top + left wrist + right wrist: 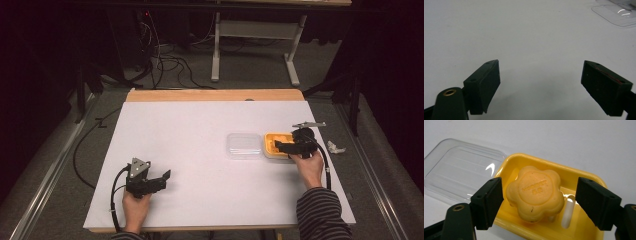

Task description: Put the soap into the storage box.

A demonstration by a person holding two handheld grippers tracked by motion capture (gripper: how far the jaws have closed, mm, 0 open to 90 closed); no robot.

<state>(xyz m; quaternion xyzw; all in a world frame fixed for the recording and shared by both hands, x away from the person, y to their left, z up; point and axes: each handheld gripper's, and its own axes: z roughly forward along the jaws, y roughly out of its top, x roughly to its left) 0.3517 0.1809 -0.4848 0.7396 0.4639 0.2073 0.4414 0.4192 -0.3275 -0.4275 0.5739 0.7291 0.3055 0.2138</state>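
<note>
Working from the white table (200, 150) down: the yellow soap dish (276, 144) sits at the right of the high view, its clear lid (244, 145) lying flat just beside it on the left. Your right gripper (539, 200) hangs over the dish, jaws spread to either side of the flower-shaped soap (535, 192), which lies tilted inside the dish. Expect the soap to be firm, fairly light and waxy-slick; pinch it across its lobed sides. Your left gripper (540, 80) rests spread and empty at lower left.
</note>
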